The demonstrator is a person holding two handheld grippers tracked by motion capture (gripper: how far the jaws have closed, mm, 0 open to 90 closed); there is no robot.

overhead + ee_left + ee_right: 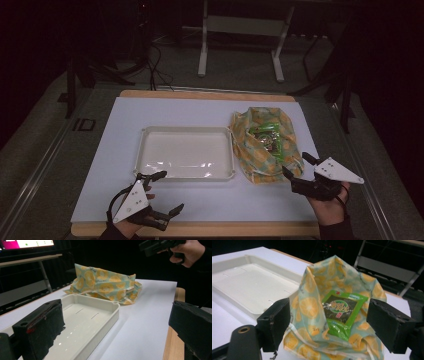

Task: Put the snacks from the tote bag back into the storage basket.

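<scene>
Right hand-held gripper (pixel 296 167) open, just beside bag (pixel 260 142).

tray (pixel 185 131): 1, white | bag (pixel 245 135): 1, orange-slice print | packet (pixel 265 136): 1 told for sure, green, in the bag; more cannot be told | gripper: 2, left gripper (pixel 162 192) and right gripper (pixel 296 165) | table (pixel 125 112): 1

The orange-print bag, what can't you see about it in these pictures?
- Right gripper view: bag bottom cut off by the lower edge; its folds hide anything under the green packet.
- High view: packet print too small to read.
- Left gripper view: bag cloth hides its inside.
</scene>
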